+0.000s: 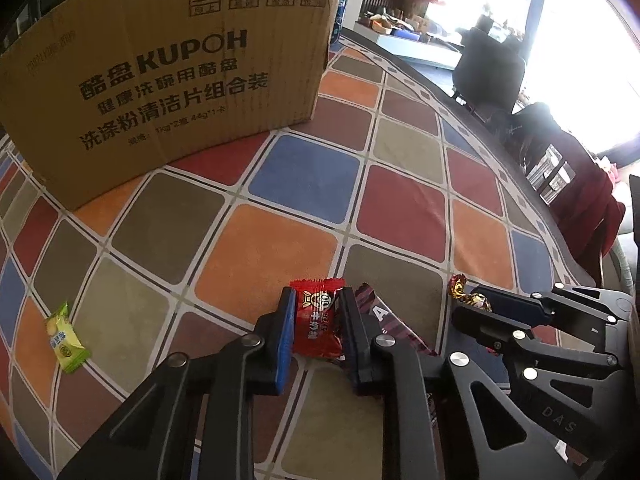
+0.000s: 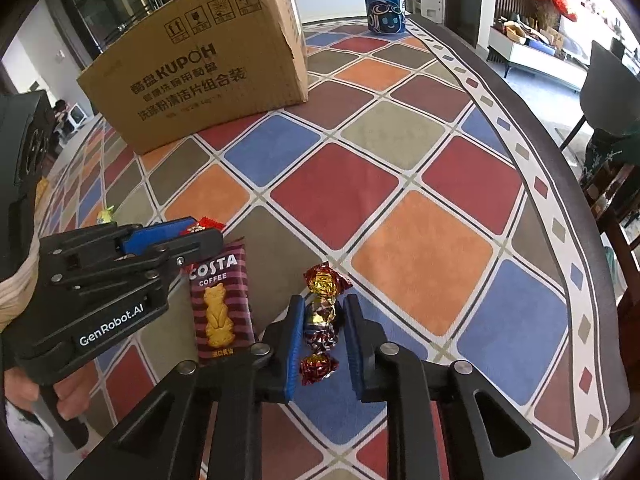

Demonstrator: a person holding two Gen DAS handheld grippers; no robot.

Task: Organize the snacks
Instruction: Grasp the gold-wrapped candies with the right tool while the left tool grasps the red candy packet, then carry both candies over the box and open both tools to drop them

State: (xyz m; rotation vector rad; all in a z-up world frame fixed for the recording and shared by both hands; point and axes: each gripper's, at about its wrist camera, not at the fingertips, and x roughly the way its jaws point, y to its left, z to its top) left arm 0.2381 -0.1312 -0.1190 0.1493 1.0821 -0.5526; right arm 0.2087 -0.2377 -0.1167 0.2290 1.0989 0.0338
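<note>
My left gripper point(image 1: 316, 316) is shut on a red candy packet point(image 1: 318, 322) low over the checkered tablecloth; it also shows in the right wrist view point(image 2: 192, 236). My right gripper point(image 2: 322, 324) straddles a gold and red foil candy point(image 2: 322, 320) lying on the cloth, its pads a little apart from it on both sides. It shows in the left wrist view point(image 1: 472, 300) too. A striped Costa Coffee biscuit packet point(image 2: 220, 304) lies between the two grippers. A green candy point(image 1: 66, 338) lies to the left. A cardboard box point(image 1: 160, 80) stands at the back.
A Pepsi can point(image 2: 385, 4) stands at the far end of the table, behind the box. The table's dark edge point(image 2: 532, 120) curves along the right, with chairs point(image 2: 608, 80) beyond it.
</note>
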